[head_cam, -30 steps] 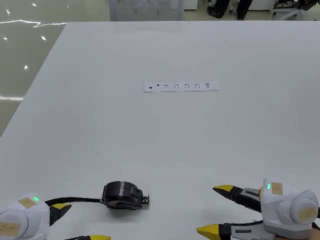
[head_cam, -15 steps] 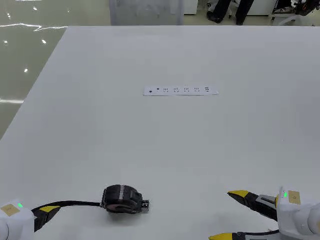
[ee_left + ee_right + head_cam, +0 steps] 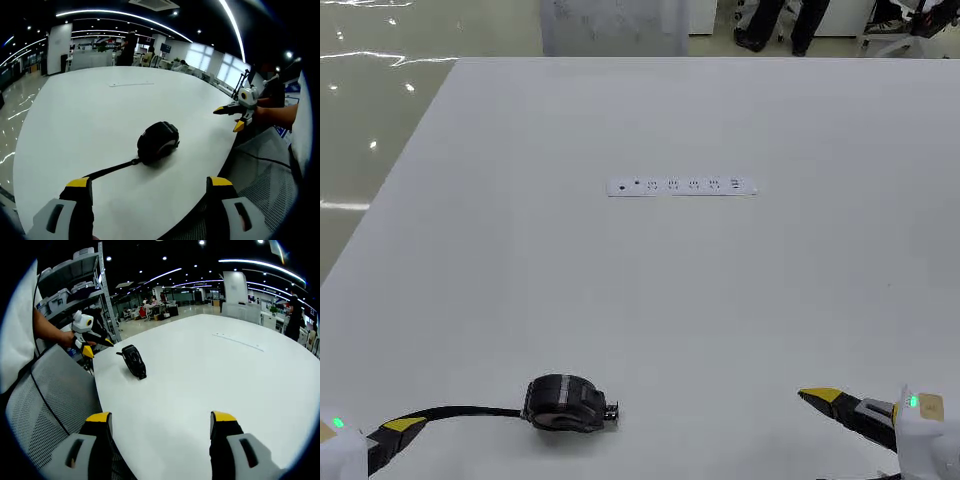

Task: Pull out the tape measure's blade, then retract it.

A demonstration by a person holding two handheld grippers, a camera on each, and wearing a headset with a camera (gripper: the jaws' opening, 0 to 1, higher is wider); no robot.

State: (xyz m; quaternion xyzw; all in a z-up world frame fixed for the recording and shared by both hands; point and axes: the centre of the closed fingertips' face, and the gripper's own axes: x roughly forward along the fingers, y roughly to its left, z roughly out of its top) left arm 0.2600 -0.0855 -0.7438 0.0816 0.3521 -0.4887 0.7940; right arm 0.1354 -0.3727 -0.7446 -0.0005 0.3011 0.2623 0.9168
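Observation:
A black tape measure (image 3: 565, 403) lies on the white table (image 3: 650, 290) near its front edge, blade in, with a black strap (image 3: 460, 411) trailing left. My left gripper (image 3: 382, 440) sits at the bottom left, open, one yellow tip close to the strap's end. In the left gripper view the tape measure (image 3: 159, 141) lies ahead of my open left gripper (image 3: 149, 182). My right gripper (image 3: 825, 435) is open at the bottom right, well apart from the tape measure. In the right gripper view the tape measure (image 3: 134, 360) lies far ahead of my right gripper (image 3: 161, 417).
A white power strip (image 3: 682, 186) lies flat mid-table. A grey mesh chair (image 3: 47, 405) stands by the table's near edge. People's legs (image 3: 775, 20) show beyond the far edge. Shelving (image 3: 75, 280) stands off to one side.
Both grippers have drawn back toward the near table edge, away from the tape measure, still open. The tape measure has not moved. The head camera tilted slightly.

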